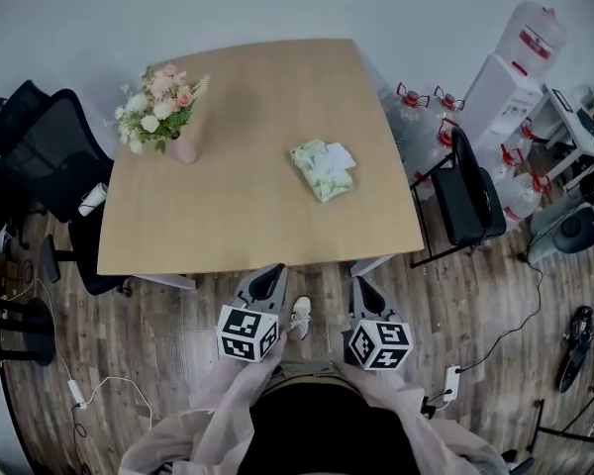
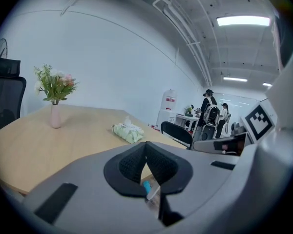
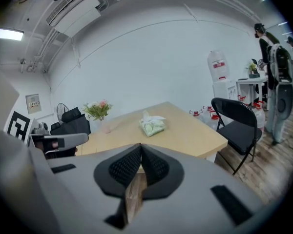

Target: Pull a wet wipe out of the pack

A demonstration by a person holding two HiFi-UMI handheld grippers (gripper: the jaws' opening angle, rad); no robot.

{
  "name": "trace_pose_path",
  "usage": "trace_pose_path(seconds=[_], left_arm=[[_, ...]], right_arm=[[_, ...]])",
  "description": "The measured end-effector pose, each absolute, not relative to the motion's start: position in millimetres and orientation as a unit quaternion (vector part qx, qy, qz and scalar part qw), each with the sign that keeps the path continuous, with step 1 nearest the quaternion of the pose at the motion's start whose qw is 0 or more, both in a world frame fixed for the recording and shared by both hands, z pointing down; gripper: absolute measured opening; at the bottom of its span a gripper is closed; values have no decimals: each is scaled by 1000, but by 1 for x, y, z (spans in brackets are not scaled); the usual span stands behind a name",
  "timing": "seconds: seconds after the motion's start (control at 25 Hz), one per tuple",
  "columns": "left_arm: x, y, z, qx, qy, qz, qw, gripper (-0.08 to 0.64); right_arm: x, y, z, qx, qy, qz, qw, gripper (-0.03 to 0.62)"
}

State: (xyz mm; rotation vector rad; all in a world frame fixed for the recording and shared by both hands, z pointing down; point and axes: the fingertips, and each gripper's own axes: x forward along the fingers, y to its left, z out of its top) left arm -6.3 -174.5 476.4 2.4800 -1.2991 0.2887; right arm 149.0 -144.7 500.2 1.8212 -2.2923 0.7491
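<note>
A person stands at the near edge of a pale wooden worktop [image 1: 228, 216], a claw in each hand. The left claw [image 1: 274, 271] and right claw [image 1: 361, 286] are both closed to a point with nothing between the jaws, and both are short of the worktop. The green wet wipe pack [image 1: 320, 172] lies flat, right of the middle and well apart from both claws. A white wipe [image 1: 340, 154] pokes from its top. Reaching in looks like the present step. It would go best if one claw opens to pin the pack while the other pinches only the loose wipe.
</note>
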Motion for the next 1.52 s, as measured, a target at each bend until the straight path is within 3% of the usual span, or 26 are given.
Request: trace_pose_path(seconds=[0.68, 1.52], left_arm=[[-9, -287, 487, 871, -446, 101, 177, 11], [-12, -334, 502, 871, -445, 101, 184, 11]], right_arm=[[142, -256, 509, 608, -748, 256, 69, 11], [126, -313, 517, 598, -754, 265, 65, 11]])
